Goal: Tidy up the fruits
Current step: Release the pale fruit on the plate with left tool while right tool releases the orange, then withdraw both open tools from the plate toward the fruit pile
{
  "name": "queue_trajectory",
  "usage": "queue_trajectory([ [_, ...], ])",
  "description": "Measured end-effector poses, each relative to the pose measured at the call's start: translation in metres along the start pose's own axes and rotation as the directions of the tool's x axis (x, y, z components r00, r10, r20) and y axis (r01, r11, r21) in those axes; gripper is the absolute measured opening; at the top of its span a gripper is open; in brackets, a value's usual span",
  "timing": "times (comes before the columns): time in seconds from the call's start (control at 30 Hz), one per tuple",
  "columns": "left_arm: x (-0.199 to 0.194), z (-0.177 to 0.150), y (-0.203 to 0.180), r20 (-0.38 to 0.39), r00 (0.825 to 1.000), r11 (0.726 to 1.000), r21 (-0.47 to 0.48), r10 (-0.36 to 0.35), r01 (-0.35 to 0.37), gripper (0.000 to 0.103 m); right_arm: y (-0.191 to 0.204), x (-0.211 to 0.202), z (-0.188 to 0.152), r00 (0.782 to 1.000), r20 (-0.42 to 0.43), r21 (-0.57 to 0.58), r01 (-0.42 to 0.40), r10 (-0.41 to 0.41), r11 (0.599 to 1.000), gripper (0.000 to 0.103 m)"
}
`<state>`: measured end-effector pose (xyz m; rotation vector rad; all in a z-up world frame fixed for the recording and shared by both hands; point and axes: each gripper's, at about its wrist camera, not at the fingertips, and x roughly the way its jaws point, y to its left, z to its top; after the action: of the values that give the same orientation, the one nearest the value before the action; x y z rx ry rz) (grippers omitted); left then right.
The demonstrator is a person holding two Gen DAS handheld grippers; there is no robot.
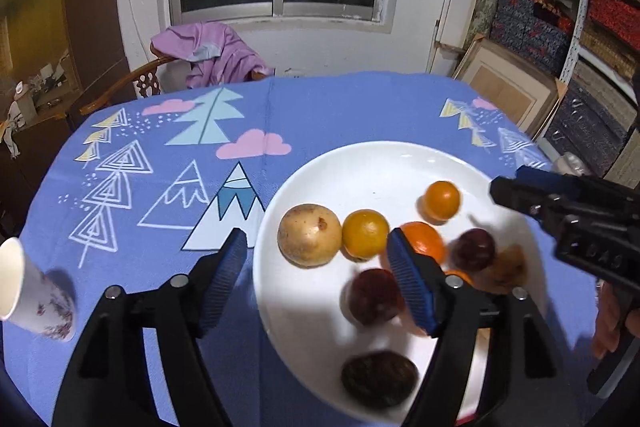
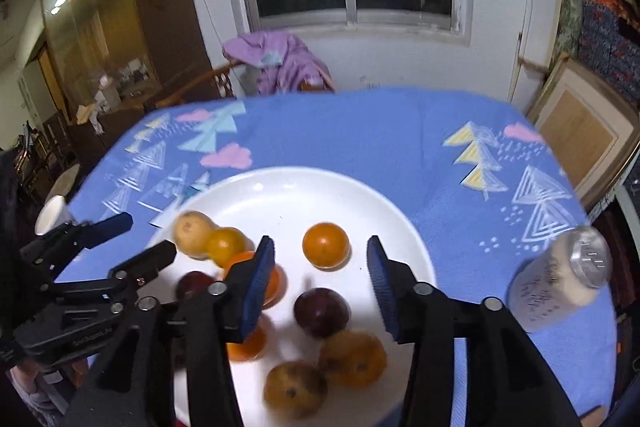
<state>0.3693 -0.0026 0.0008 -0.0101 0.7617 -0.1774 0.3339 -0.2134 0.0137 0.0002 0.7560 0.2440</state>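
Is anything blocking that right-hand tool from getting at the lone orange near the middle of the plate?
Nothing visible does. The right tool hangs open above the white plate, and the lone orange sits just ahead of its open tips with bare plate around it. The dark plum lies nearer the tool, below the tips rather than between them and the orange.

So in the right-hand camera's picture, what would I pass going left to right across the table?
White paper cup → pale tan round fruit → lone bright orange fruit → clear lidded plastic bottle lying on the blue patterned tablecloth.
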Motion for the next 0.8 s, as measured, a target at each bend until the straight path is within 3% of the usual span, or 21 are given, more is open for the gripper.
queue_trajectory([
  [0.03,-0.013,-0.003,0.000,0.013,1.000,1.000,-0.002,-0.002,0.002,0.076,0.001,-0.017,-0.001,1.000,0.030,-0.007,-0.006,0.007,1.000,0.067],
  [0.17,-0.067,-0.029,0.000,0.069,0.997,1.000,0.001,0.028,-0.029,0.092,0.004,-0.096,-0.029,0.987,0.156,-0.030,-0.041,0.045,0.999,0.085],
  [0.23,-0.085,-0.049,-0.002,0.071,0.997,0.999,0.002,0.039,-0.039,0.095,0.003,-0.127,-0.056,0.978,0.196,-0.030,-0.062,0.066,0.998,0.098],
  [0.37,-0.097,-0.097,-0.011,0.038,0.998,0.999,0.022,0.044,-0.044,0.095,-0.003,-0.161,-0.119,0.960,0.278,-0.022,-0.039,0.043,0.999,0.100],
  [0.5,-0.093,-0.129,-0.020,-0.004,0.999,0.999,0.026,0.045,-0.045,0.095,-0.017,-0.157,-0.162,0.948,0.317,0.027,0.029,-0.036,0.999,0.100],
  [0.6,-0.086,-0.131,-0.022,-0.010,0.997,0.997,0.032,0.071,-0.071,0.095,-0.030,-0.147,-0.163,0.964,0.265,0.074,0.011,-0.031,0.997,0.100],
  [0.7,-0.079,-0.128,-0.022,-0.019,0.999,0.999,0.005,0.040,-0.040,0.095,-0.044,-0.144,-0.162,0.969,0.247,0.159,-0.048,0.008,0.986,0.100],
  [0.8,-0.070,-0.127,-0.022,-0.026,0.998,0.998,0.026,0.054,-0.053,0.098,-0.048,-0.142,-0.163,0.970,0.244,0.180,-0.055,0.010,0.982,0.100],
])
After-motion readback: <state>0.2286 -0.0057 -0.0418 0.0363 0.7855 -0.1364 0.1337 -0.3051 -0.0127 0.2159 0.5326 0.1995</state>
